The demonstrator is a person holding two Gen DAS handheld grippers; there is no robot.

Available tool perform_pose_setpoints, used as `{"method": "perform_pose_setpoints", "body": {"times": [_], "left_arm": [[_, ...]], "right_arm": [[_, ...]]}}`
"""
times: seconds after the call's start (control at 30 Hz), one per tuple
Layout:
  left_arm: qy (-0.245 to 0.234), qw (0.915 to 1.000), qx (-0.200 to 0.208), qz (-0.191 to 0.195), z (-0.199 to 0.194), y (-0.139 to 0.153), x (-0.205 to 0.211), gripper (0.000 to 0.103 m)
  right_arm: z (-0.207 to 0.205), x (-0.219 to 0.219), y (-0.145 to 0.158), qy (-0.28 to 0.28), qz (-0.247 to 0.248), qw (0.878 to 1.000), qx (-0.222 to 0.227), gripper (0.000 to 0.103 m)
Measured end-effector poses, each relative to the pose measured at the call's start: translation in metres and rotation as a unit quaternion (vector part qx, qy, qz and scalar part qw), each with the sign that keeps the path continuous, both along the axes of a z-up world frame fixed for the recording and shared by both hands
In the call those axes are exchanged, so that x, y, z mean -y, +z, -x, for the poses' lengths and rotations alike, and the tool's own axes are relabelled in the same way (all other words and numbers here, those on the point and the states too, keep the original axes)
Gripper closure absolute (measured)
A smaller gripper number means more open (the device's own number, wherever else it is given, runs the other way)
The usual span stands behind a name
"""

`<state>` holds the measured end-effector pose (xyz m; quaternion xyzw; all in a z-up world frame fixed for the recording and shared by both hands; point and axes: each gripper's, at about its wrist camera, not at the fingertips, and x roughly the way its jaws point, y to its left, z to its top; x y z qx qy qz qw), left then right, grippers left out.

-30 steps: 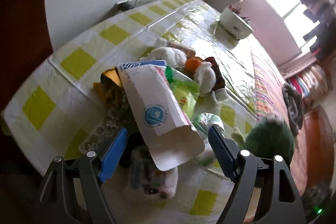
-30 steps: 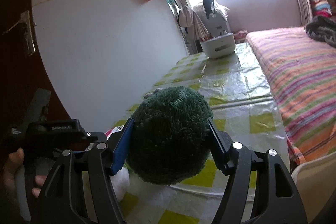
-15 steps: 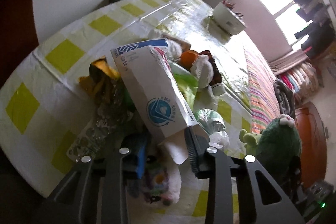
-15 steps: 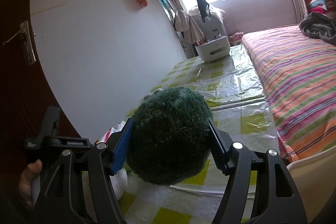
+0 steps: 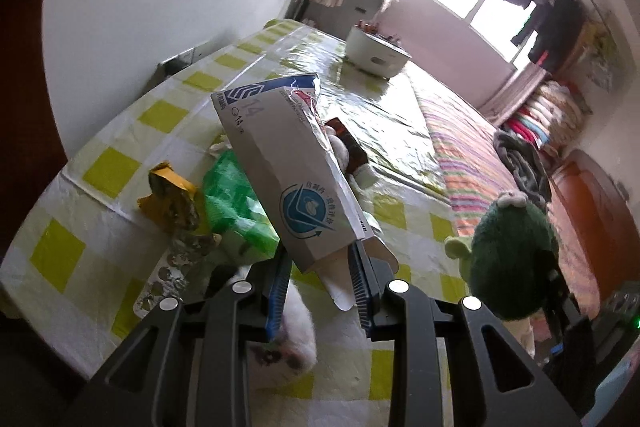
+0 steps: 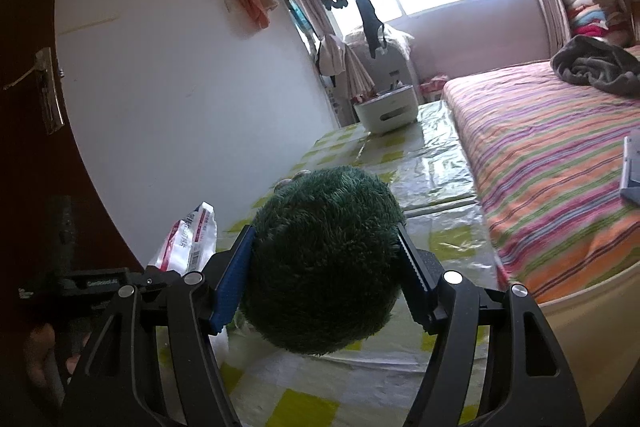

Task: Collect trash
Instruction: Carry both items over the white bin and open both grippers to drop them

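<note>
My left gripper (image 5: 320,269) is shut on the open end of a grey and blue cardboard box (image 5: 280,163) and holds it tilted up above the table; the box also shows in the right wrist view (image 6: 186,241). Below it lie a green plastic bag (image 5: 232,203), a crumpled gold wrapper (image 5: 168,203) and an empty blister pack (image 5: 164,279). My right gripper (image 6: 324,269) is shut on a dark green plush toy (image 6: 324,259), also seen in the left wrist view (image 5: 510,251).
The table has a yellow-checked plastic cloth (image 5: 104,167). A white plush toy (image 5: 288,343) lies under my left gripper. A brown bottle (image 5: 352,151) lies behind the box. A white bin (image 6: 386,109) stands at the far end. A striped bed (image 6: 552,147) runs along the right.
My left gripper closed on the box's open end and lifted it off the pile, uncovering the green bag. My right gripper kept its hold on the green plush toy.
</note>
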<state>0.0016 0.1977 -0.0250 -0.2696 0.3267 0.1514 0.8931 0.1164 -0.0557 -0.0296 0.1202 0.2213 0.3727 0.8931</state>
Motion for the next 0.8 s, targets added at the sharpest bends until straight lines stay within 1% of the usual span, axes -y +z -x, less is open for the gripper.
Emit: {"method": "perform_pose_setpoints", "body": {"times": [0.27,0.5,0.67,0.8], "left_arm": [[-0.043,0.9988,0.007,-0.024,-0.003,0.002,0.033,0.075],[-0.086,0.9954,0.018,-0.039,-0.008,-0.005,0.063,0.075],[-0.123,0.9911,0.022,-0.046,-0.015,-0.010,0.088,0.075],[-0.162,0.9842,0.041,-0.058,-0.022,-0.009,0.111,0.074]], "right_arm": [[0.010,0.038,0.000,-0.032,-0.003,0.999,0.003,0.037],[0.021,0.073,-0.003,-0.071,0.012,0.997,0.016,0.037],[0.027,0.097,-0.006,-0.102,0.021,0.994,0.019,0.037],[0.029,0.113,-0.007,-0.124,0.025,0.992,0.023,0.037]]}}
